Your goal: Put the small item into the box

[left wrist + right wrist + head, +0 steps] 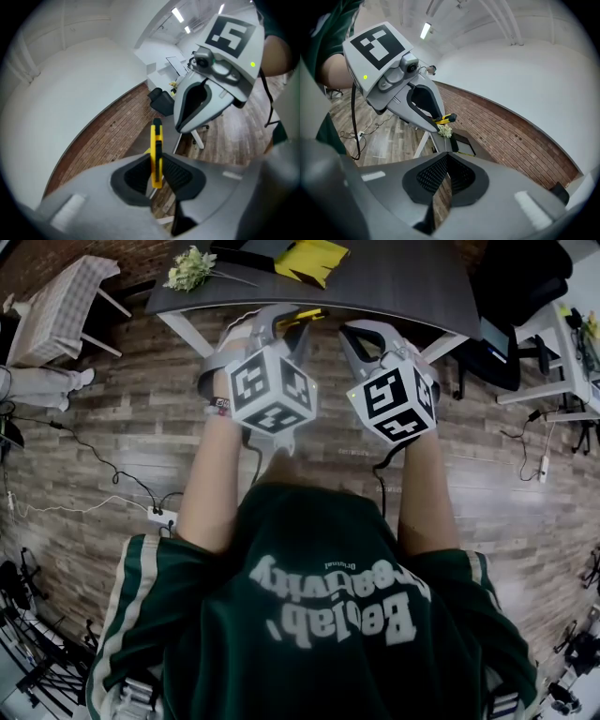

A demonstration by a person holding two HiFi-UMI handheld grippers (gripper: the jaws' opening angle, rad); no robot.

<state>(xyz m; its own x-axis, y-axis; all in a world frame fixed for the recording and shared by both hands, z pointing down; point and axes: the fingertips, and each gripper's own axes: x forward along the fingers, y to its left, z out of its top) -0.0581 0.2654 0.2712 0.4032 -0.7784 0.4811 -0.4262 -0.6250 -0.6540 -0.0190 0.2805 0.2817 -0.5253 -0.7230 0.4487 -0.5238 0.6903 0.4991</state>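
Observation:
A flat yellow and black item (156, 146) stands on edge between the pads of my left gripper (157, 163), which is shut on it. In the head view its yellow tip (310, 314) pokes out over the near edge of the dark table (403, 282). My right gripper (447, 157) is shut, its pads meeting with nothing between them. Both grippers are held side by side above the wooden floor, just short of the table, left gripper (302, 322) and right gripper (354, 334). A dark box (462, 142) with yellow at its edge lies on the table beyond a flower bunch (445, 131).
The flower bunch (190, 270) and a yellow sheet (314, 259) lie at the table's far side. A chair with checked cloth (56, 306) stands left, a black office chair (511, 329) and a white desk (562, 362) right. Cables and a power strip (161, 517) lie on the floor.

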